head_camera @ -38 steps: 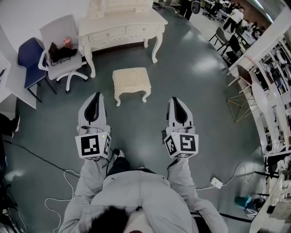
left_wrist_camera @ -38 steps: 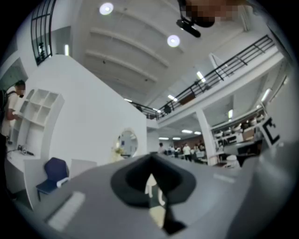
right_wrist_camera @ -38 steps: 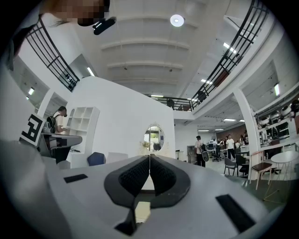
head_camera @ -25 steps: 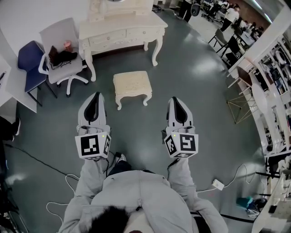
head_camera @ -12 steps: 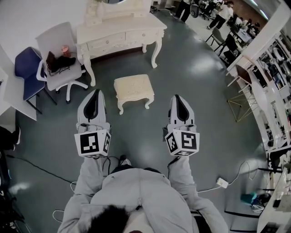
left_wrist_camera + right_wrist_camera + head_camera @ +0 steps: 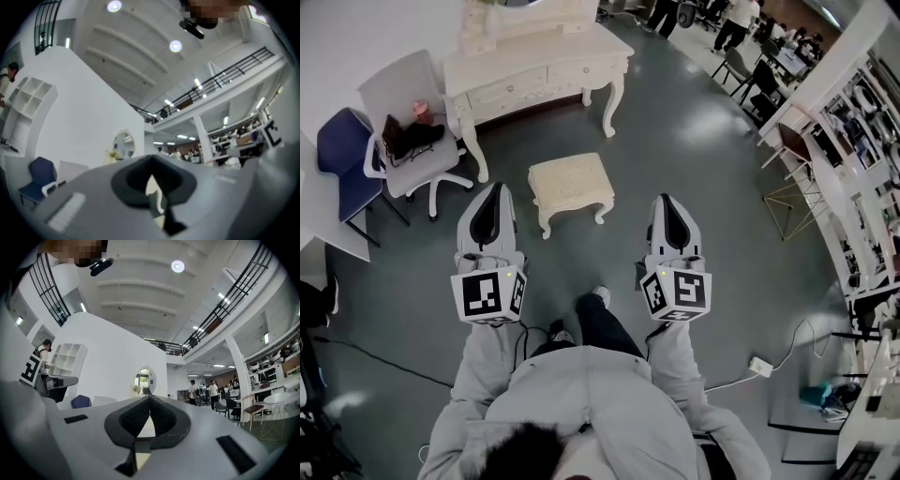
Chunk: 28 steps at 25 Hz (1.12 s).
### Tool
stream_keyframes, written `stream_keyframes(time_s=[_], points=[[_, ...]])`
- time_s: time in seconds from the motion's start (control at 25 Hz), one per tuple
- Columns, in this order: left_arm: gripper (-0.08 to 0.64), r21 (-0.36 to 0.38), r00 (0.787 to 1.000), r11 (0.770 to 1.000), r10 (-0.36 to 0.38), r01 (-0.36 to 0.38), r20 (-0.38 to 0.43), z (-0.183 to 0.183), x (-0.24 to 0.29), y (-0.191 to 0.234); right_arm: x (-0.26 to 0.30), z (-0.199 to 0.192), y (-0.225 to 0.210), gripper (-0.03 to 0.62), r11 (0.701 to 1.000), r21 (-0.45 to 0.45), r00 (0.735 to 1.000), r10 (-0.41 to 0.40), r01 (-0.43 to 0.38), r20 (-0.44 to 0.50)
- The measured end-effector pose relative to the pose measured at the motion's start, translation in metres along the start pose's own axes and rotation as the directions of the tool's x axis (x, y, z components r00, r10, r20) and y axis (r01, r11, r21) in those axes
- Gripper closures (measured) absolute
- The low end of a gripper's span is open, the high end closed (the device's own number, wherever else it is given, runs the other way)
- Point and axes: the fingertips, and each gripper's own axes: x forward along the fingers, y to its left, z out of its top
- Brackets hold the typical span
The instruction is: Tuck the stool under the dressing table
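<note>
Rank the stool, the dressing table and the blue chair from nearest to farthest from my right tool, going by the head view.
1. The stool: on the floor just ahead and to the left of the right tool.
2. The dressing table: farther ahead, beyond the stool.
3. The blue chair: far left, past the white office chair.

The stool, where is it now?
In the head view the stool stands left of centre, below the dressing table, not under it, right of the white chair.
</note>
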Motion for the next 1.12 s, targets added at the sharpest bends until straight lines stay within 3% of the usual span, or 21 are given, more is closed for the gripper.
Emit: stream_keyframes(time_s=[0.4,1.12], points=[[0.551,0.005,0.999,0.999,0.032,-0.031,-0.012,-0.02,0.044,0.018,0.057,-0.016,-0.011,0.589,1.0,0.007,1.0,0.021,-0.021,-0.003],[0.551,0.006,0.997,0.997,0.081,-0.081,-0.008,-0.049,0.194,0.022,0.212,-0.027,-0.073,0.589,0.996,-0.007,0.996,0.093,-0.093,0.009]])
